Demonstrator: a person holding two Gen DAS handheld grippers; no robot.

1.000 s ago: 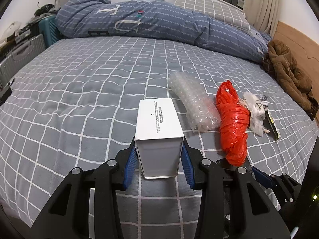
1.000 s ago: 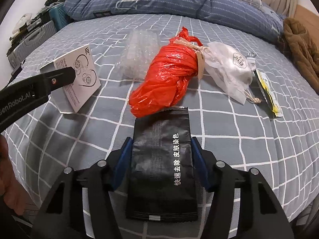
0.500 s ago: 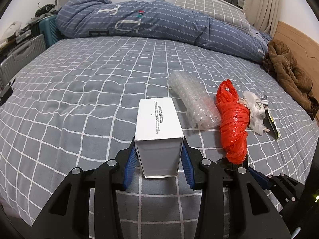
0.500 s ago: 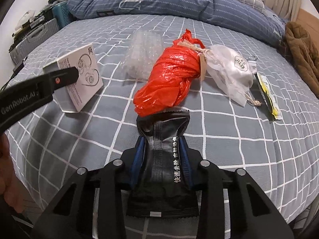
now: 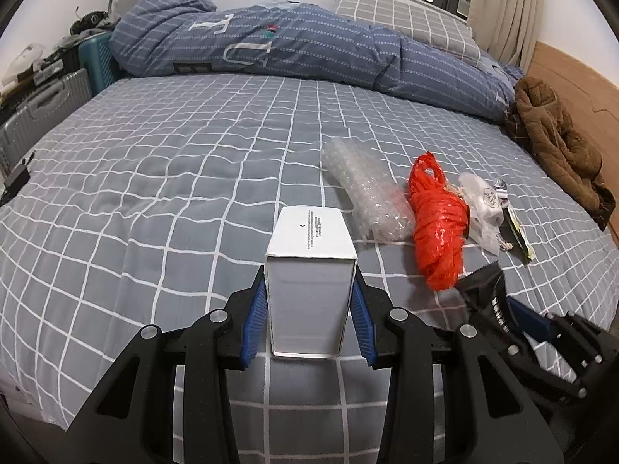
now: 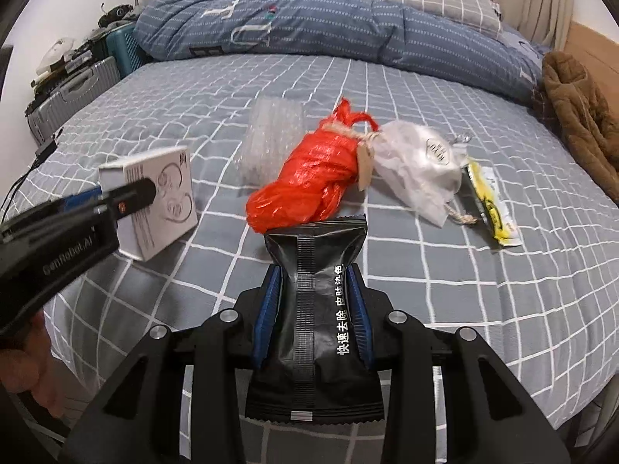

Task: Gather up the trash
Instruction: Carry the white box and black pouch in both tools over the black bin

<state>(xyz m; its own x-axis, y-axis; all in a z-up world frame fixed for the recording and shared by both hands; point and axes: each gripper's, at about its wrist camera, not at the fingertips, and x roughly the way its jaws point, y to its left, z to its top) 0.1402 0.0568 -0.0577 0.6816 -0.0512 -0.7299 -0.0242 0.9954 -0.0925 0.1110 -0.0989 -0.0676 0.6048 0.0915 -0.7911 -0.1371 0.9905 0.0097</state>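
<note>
My left gripper is shut on a white cardboard box and holds it just above the bed; the box also shows in the right wrist view. My right gripper is shut on a black foil packet, pinched narrow between the blue pads; it also shows in the left wrist view. On the bed lie a bubble-wrap roll, a red plastic bag, a white plastic bag and a yellow-black wrapper.
A grey checked bed sheet covers the bed. A blue duvet and a pillow lie at the back. A brown coat lies at the right by the wooden headboard. Suitcases stand at the left.
My right gripper has closed on the black packet, squeezing it narrow, and lifted it slightly. My left gripper has raised the white box a little.
</note>
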